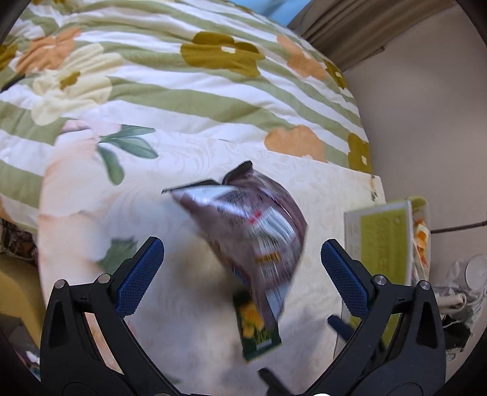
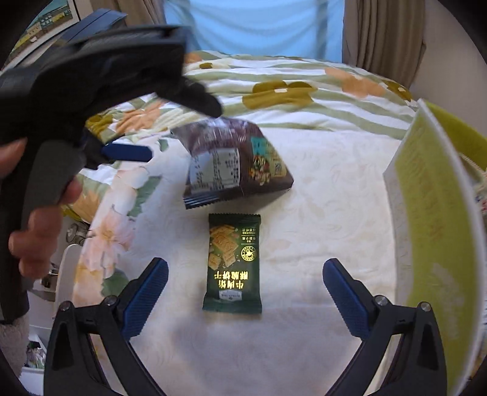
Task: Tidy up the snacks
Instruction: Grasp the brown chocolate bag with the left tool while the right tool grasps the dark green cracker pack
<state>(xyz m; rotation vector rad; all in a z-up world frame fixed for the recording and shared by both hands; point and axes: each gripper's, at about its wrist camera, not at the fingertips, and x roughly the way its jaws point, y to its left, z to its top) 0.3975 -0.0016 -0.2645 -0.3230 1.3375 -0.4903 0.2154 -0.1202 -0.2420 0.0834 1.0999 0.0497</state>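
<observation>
A dark green cracker packet [image 2: 232,265] lies flat on a cream patterned cloth [image 2: 328,213]. My right gripper [image 2: 246,262] hangs above it, open, a blue pad standing off each side of the packet. Just beyond lies a brown snack bag [image 2: 240,164], blurred in the left wrist view [image 1: 255,231]. My left gripper [image 1: 242,242] is open over that bag with its pads well apart. In the right wrist view a hand holds it at upper left, and one of its blue fingers [image 2: 127,153] shows beside the bag. The green packet [image 1: 258,329] shows below the bag.
A yellow-green box [image 2: 426,219] stands on edge at the right of the cloth, also seen in the left wrist view [image 1: 383,249]. A striped floral quilt [image 1: 182,91] lies behind. A person in a light blue top [image 2: 252,27] stands beyond the bed, between curtains.
</observation>
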